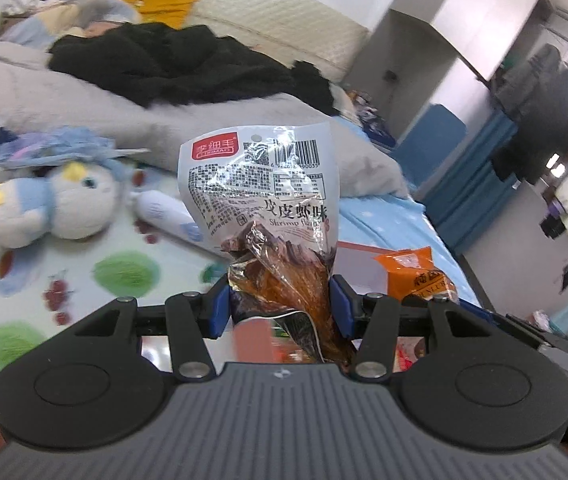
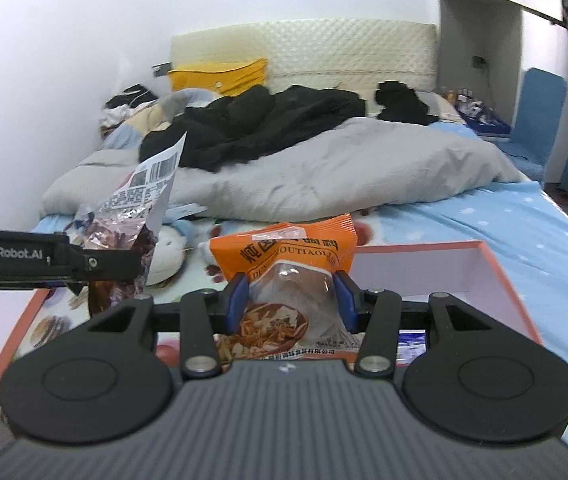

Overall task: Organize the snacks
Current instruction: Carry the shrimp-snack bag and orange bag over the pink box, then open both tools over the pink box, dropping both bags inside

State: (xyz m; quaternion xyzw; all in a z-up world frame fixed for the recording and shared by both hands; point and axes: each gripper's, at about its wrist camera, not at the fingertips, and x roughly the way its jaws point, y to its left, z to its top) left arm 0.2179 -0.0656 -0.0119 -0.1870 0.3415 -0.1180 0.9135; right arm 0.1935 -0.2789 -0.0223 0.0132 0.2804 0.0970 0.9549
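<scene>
Left gripper (image 1: pixel 280 304): we see its blue pads pinching the lower part of a silver snack packet (image 1: pixel 262 200), which stands upright above the fingers.
Right gripper (image 2: pixel 290 300): we see it clamped on an orange snack packet (image 2: pixel 284 256), pads pressing both sides.
Bed (image 2: pixel 484 220): stretches ahead of both grippers, with a blue starred sheet.
Grey quilt (image 2: pixel 324 168): far ahead, a black garment (image 2: pixel 268 120) heaped on it.
Pink-rimmed box (image 2: pixel 496 276): just below and beyond the right gripper, open.
Plush toy (image 1: pixel 52 204): ahead and left of the left gripper, lying on the fruit-print sheet.
White bottle (image 1: pixel 164 216): beside the toy, just left of the silver packet.
</scene>
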